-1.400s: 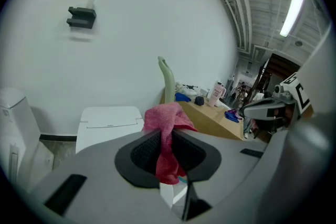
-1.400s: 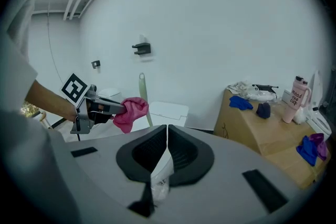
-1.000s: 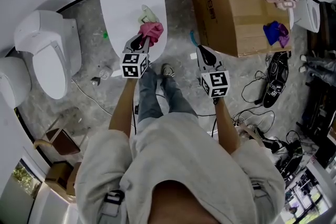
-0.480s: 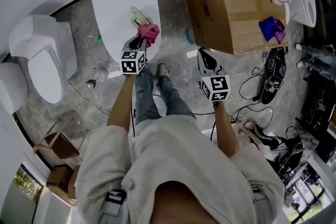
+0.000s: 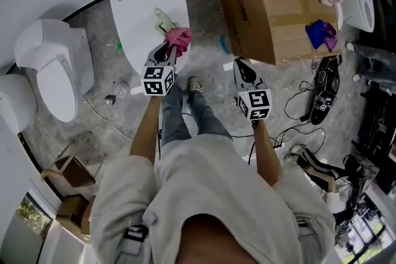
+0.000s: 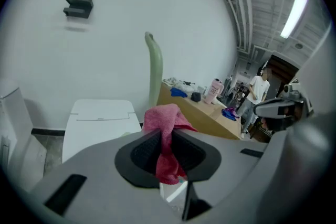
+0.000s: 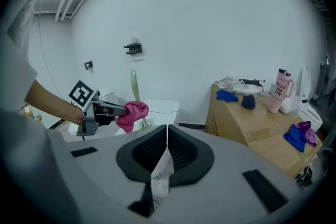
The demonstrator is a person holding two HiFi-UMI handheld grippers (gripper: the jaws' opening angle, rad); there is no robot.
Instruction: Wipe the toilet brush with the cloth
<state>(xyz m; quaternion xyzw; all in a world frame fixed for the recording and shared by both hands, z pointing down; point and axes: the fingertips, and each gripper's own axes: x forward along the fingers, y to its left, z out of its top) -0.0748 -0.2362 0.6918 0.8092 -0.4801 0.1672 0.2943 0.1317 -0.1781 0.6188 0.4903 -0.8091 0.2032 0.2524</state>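
Head view: left gripper (image 5: 169,48) pinches cloth (image 5: 180,38); right gripper (image 5: 239,62) closed.

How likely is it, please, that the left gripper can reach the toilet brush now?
Probably yes: the left gripper, shut on the cloth, sits right beside the upright toilet brush, with nothing between.

The head view is looking steeply down from above the person's shoulders, taking in the grey stone floor (image 5: 201,15), the closed white toilet (image 5: 139,9) and the big brown cardboard box (image 5: 266,15). The left gripper view is riding low behind the jaws, facing the plain white wall (image 6: 105,60), very near the crumpled pink cloth (image 6: 164,122). The right gripper view is facing that wall from farther back. All 3 are sharing toilet, box and cloth.
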